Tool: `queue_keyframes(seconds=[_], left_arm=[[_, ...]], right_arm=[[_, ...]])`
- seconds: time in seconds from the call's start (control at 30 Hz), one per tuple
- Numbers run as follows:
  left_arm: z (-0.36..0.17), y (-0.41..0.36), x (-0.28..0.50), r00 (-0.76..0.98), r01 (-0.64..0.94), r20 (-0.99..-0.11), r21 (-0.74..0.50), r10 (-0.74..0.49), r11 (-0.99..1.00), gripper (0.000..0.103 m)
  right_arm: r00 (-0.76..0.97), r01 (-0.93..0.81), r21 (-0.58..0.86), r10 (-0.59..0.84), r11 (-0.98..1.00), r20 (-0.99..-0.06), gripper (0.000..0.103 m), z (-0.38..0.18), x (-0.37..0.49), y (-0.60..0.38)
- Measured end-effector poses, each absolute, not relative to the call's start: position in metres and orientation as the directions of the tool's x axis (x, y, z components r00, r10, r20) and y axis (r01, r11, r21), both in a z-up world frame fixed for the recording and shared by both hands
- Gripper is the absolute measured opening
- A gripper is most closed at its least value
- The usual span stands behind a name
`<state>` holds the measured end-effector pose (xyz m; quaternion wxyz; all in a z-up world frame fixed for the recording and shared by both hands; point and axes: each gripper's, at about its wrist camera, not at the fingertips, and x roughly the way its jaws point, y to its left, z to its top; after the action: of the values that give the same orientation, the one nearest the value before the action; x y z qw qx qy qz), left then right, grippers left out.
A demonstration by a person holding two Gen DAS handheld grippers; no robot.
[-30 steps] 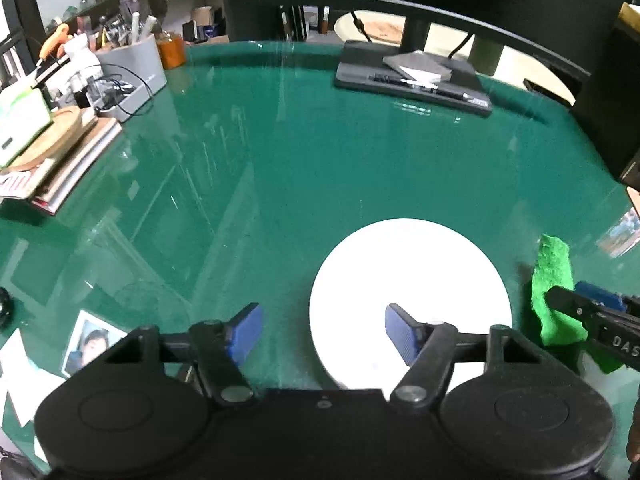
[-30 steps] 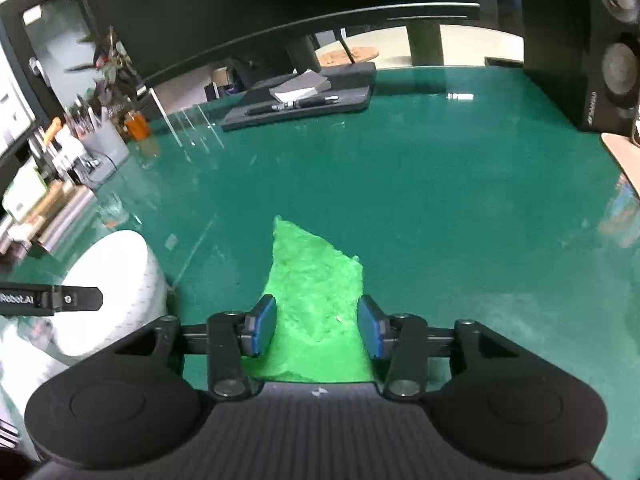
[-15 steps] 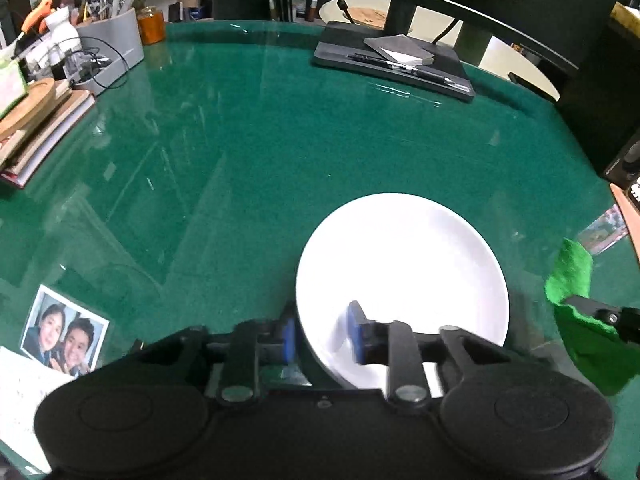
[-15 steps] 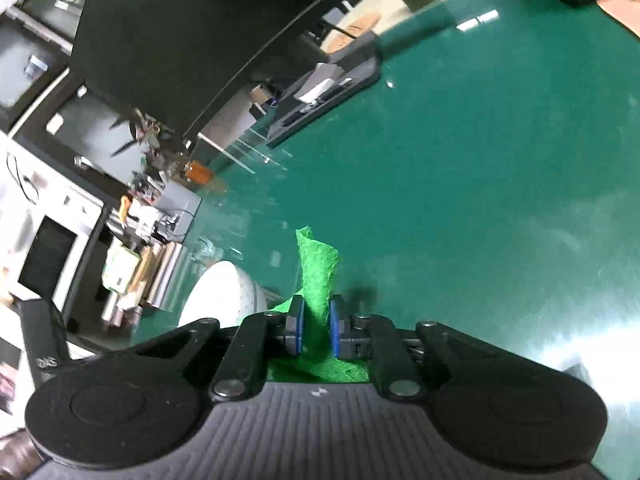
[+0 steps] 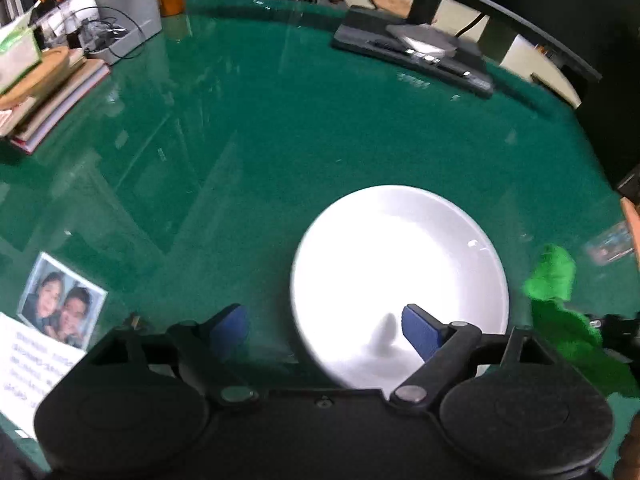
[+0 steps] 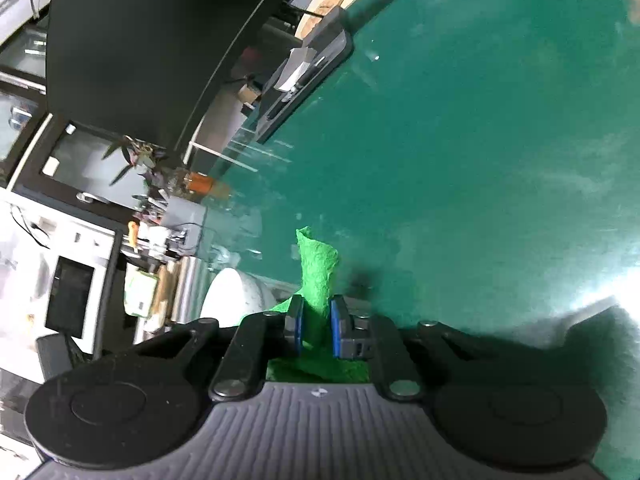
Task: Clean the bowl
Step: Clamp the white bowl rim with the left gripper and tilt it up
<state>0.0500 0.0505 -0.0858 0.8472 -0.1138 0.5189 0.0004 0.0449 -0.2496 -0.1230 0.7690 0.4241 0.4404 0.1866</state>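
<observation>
Bowl (image 5: 400,264): white, smooth, glossy, ceramic in look. Cloth (image 6: 318,268): bright green, rough, matt. Counter (image 5: 280,140): green under a glossy, glass-like, reflective top. Fingers (image 5: 420,332): matt black plastic with blue pads. Photo print (image 5: 60,300): glossy paper.

Left view steeply down, right view rolled, shallower, both sharing bowl (image 5: 400,276), cloth (image 6: 318,276)

photo (image 5: 60,300), stacked books (image 5: 52,96), black tray (image 5: 416,56)
</observation>
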Motion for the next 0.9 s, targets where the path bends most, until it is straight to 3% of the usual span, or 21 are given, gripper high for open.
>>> queue_keyframes(seconds=[0.03,0.13,0.9], left_arm=[[-0.087,0.052,0.051,0.459,-0.124,-0.879,-0.21,-0.132,0.97,0.031],[-0.089,0.056,0.056,0.445,-0.137,-0.879,-0.255,-0.17,0.957,0.016],[-0.087,0.039,0.068,0.397,-0.086,-0.905,-0.201,-0.152,0.976,0.024]], right_arm=[[0.536,0.083,0.815,0.663,0.574,-0.522,0.013,-0.123,0.046,-0.247],[0.521,0.073,0.812,0.672,0.579,-0.526,0.013,-0.123,0.049,-0.24],[0.514,0.074,0.84,0.701,0.537,-0.494,0.014,-0.13,0.067,-0.239]])
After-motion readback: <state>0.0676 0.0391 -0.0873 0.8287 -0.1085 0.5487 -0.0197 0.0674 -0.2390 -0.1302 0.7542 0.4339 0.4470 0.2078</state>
